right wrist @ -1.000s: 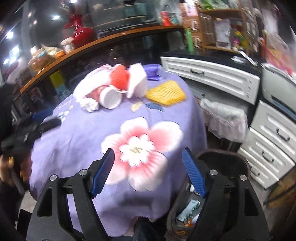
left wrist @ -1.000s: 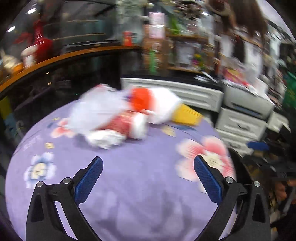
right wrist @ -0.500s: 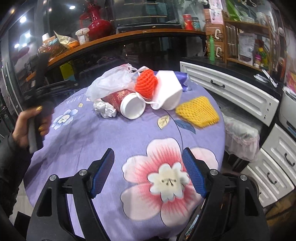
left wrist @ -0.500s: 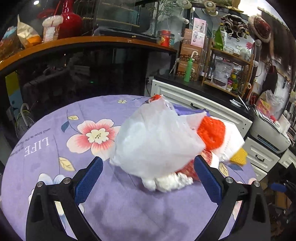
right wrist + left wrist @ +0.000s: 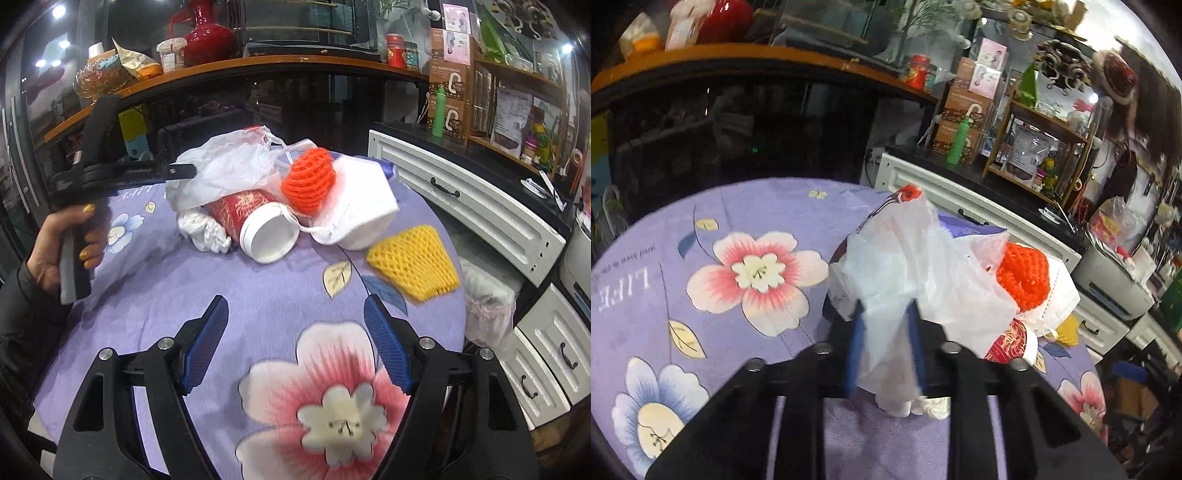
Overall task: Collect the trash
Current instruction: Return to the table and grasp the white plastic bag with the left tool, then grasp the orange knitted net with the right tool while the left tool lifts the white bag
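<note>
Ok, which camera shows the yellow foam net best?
The right wrist view: the yellow net lies whole and unobstructed on the tablecloth, right of the mask. The left wrist view shows only a yellow sliver behind the mask.

A small shop or family-run store with a lived-in corner. A long wooden counter [image 5: 258, 70] with dark glass fronts runs behind, bearing a red vase [image 5: 207, 33], tins and packaged snacks. At two o'clock an open wooden rack [image 5: 517, 92] holds boxed goods, packets and bottles above white drawers [image 5: 461, 206]. In front stands a round surface under a purple flowered tablecloth [image 5: 258, 295].
</note>
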`<action>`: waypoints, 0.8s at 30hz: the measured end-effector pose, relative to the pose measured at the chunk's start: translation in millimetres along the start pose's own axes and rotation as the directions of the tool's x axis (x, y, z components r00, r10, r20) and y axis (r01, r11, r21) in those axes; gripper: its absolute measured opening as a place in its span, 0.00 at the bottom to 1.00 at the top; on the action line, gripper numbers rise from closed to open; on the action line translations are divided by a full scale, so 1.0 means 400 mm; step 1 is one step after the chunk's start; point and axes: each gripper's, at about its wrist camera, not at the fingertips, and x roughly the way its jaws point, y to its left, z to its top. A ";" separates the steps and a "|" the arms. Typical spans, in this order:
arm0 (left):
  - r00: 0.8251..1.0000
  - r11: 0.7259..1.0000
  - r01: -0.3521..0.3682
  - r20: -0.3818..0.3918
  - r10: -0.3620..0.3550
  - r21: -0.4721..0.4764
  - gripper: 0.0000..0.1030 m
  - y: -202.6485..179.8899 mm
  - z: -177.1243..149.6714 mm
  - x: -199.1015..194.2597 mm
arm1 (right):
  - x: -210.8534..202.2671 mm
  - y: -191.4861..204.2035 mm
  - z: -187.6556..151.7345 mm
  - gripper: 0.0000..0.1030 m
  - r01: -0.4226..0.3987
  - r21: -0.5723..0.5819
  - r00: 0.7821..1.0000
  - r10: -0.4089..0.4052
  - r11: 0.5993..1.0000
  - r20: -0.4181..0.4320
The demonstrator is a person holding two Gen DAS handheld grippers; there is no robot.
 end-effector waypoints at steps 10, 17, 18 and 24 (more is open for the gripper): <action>0.989 0.996 0.029 0.147 -0.015 -0.089 0.06 0.061 0.032 -0.094 | 0.089 0.039 0.133 0.73 -0.007 -0.006 1.000 0.007 1.000 0.031; 0.964 0.985 -0.035 0.253 0.078 -0.170 0.06 0.128 0.053 -0.173 | 0.162 0.018 0.232 0.73 0.030 0.039 0.999 -0.031 0.999 0.031; 0.958 0.980 -0.050 0.269 0.101 -0.191 0.06 0.141 0.054 -0.183 | 0.171 0.014 0.240 0.73 0.040 0.043 0.999 -0.041 0.998 0.032; 0.929 0.958 -0.138 0.303 0.213 -0.251 0.06 0.184 0.056 -0.214 | 0.262 -0.005 0.297 0.73 0.110 0.019 0.994 -0.110 0.994 -0.001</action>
